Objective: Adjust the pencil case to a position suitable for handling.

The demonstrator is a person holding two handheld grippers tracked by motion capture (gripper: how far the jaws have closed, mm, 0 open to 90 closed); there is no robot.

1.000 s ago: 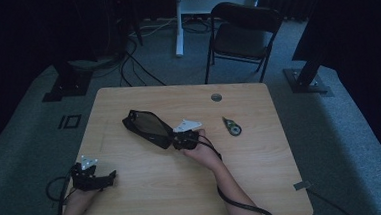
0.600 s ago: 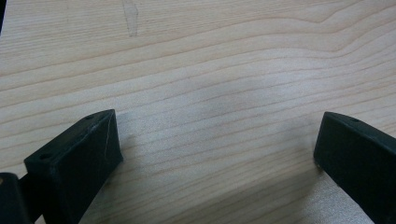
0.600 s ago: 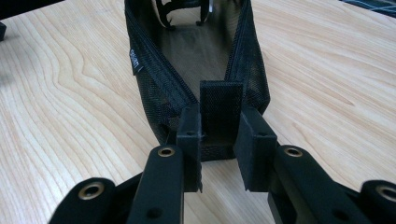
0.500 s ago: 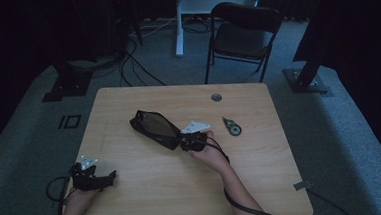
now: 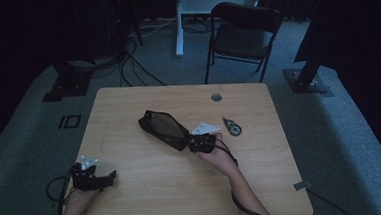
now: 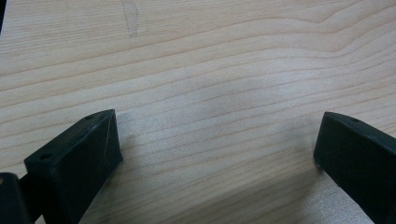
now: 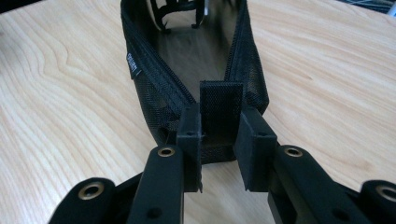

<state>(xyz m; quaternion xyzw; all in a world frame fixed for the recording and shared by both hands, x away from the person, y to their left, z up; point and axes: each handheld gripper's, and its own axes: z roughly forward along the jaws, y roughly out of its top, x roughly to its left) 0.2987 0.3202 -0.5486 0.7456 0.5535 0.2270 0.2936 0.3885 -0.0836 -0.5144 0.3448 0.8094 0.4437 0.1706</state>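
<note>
Right gripper view is giving us the best look: the right gripper [image 7: 219, 154] is pinching the little fabric tab [image 7: 221, 112] at the near end of the black mesh pouch [image 7: 159, 98], jaws narrowed down tight on it. The pouch's zipper is lying open and we're seeing dark stuff inside, too blurry to call. In the high view we're spotting the pouch [image 5: 163, 129] lying near the middle of the wooden table [image 5: 149, 200], with the right gripper [image 5: 191, 145] at its near-right end. A small green and black gadget [image 5: 232, 127] is sitting just to the right. The left gripper [image 5: 111, 176] is resting at the table's near-left corner, well apart from the pouch, and the left gripper view is showing its jaws spread wide over bare wood
</note>
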